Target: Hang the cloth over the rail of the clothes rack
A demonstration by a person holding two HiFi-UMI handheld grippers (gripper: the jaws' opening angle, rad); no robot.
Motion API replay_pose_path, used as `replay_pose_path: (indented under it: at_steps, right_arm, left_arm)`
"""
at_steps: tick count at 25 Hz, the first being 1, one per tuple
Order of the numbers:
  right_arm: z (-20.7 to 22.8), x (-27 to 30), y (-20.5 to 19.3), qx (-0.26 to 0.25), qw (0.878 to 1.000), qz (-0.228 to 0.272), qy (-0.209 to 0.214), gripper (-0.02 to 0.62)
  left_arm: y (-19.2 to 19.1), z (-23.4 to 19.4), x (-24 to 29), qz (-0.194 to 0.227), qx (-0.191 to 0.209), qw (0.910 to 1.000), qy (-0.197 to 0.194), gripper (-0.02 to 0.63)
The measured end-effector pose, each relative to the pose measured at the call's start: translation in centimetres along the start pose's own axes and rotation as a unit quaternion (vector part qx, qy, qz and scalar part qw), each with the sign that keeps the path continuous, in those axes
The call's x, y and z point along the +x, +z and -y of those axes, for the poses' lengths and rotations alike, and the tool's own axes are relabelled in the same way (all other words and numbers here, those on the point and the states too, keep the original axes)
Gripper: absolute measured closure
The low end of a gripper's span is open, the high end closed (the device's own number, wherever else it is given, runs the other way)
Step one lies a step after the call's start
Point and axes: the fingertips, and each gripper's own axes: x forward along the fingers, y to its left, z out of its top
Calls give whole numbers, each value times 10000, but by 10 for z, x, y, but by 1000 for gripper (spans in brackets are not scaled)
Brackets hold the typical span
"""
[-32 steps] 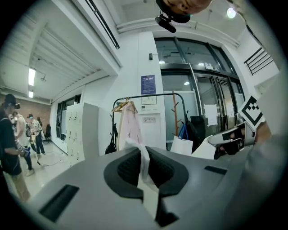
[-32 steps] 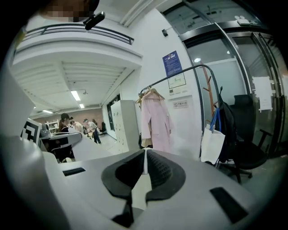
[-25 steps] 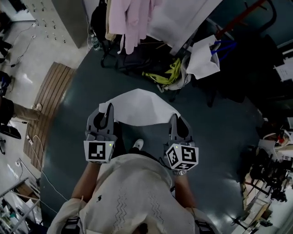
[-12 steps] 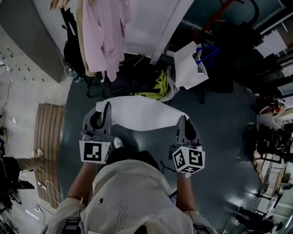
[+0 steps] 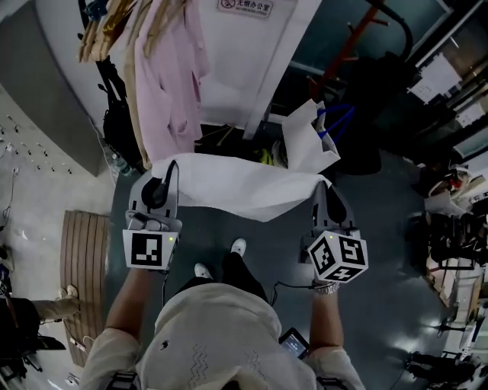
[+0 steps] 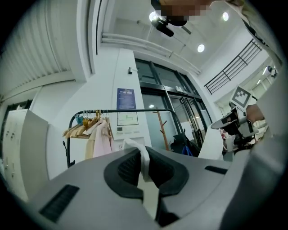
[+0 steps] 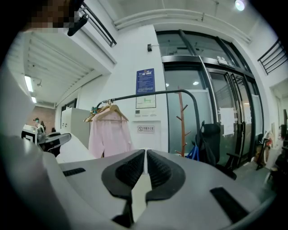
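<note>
Both the left gripper [image 5: 158, 174] and right gripper [image 5: 326, 192] pinch the white cloth [image 5: 236, 183], stretched at 12 o'clock over dark grey floor [image 5: 385, 228]; beyond, the rack rail [image 7: 148, 93] and a wall sign [image 5: 245, 5] (print illegible).

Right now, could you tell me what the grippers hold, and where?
The white cloth: left gripper pinches its left corner, right gripper its right corner.
</note>
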Motion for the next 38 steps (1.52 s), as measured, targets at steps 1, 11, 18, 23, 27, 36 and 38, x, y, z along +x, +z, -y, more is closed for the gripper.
replay_pose_path:
  at_steps: [1,11,18,23,27,36,38]
  right_arm:
    - [2,9,12,-38,10000,49,60,572]
    - [46,91,166,-463,9891,1277,576,572]
    - [120,151,269,-686,9697,2129,986,572]
    - [129,184,356,-1130,9507,2626,1200,572]
    - [123,197,420,-1733,9330,2963,1081,572]
    - [104,238,524,-2114,9233,3077,900,572]
    - [97,238,543,-2271,9178,3156,801,572]
  left_arm:
    - [7,-3,9,80,129,9999,-26,586]
    - [101,-8,131,1090,967,9892,-134,586]
    - [161,0,238,1726,1597,9717,230,586]
    - [218,-18,291,2228,2135,9492,616,586]
    - [270,-37,322,2477,2717,9265,806,586]
    - [356,-87,388,2483,3713,8905,867,586]
    - [372,-96,398,2420,3950,8818,883,586]
